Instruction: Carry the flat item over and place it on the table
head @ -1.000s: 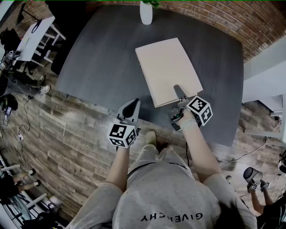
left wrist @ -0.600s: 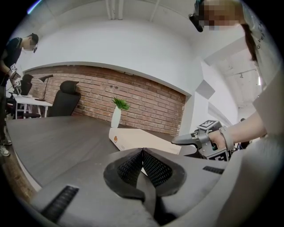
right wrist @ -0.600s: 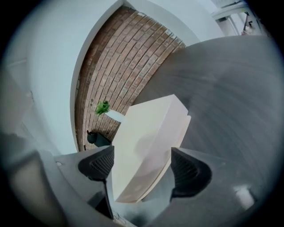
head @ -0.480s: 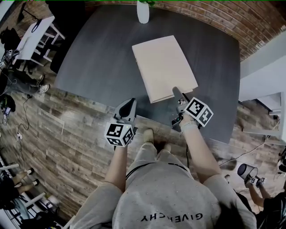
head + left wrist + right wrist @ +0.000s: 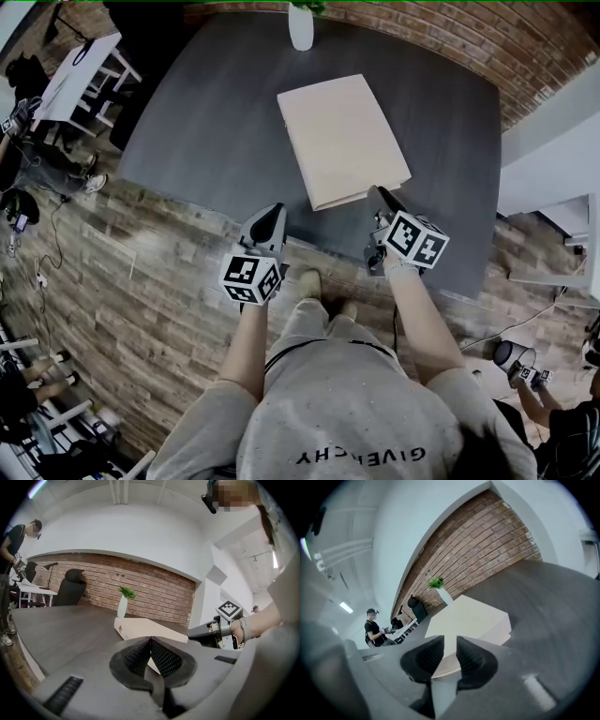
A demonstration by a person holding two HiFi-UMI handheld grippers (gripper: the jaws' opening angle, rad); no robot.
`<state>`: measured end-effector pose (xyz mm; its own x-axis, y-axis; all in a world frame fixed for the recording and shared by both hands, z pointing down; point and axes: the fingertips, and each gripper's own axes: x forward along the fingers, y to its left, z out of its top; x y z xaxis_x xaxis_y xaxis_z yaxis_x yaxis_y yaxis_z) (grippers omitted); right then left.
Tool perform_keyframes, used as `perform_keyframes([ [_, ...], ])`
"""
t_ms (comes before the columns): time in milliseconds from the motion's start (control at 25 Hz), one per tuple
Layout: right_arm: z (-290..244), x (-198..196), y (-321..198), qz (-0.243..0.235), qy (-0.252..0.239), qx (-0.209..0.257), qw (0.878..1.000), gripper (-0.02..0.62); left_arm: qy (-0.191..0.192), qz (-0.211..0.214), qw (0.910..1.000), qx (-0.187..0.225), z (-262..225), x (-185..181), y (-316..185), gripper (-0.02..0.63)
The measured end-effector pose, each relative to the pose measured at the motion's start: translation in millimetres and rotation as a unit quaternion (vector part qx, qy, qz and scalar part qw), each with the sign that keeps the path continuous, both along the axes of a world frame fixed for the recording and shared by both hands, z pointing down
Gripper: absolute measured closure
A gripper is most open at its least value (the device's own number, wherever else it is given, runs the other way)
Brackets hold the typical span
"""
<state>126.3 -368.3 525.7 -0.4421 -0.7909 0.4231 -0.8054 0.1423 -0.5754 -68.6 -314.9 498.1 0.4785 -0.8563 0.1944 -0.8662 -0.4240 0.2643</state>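
Right tool drawn back off flat item on table, jaws just narrowed, empty, left tool closed, empty

A pale beige flat item is laid flat on the dark surface, just beyond the fingers of the right gripper.

Left gripper, lower centre: jaws together, empty. Right gripper, lower right: jaws have just been closing, narrow gap, nothing between. Both point up-frame.
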Motion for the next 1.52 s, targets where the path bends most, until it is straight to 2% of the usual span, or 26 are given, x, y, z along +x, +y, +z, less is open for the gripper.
perform_keyframes([
  [240,-15,7,11,-0.036,0.065,0.037,0.997,0.595,-0.001,-0.010,0.9999,0.012,-11,-2,8,0.607],
  [480,-38,20,19,-0.072,0.116,0.091,0.986,0.596,-0.004,-0.024,0.9995,0.022,-22,-3,14,0.607],
  [840,-77,35,31,-0.084,0.134,0.147,0.976,0.597,-0.007,-0.033,0.9985,0.043,-44,-1,18,0.607],
  [1520,-120,61,33,-0.081,0.133,0.213,0.965,0.596,-0.018,-0.034,0.9961,0.080,-82,12,7,0.607],
])
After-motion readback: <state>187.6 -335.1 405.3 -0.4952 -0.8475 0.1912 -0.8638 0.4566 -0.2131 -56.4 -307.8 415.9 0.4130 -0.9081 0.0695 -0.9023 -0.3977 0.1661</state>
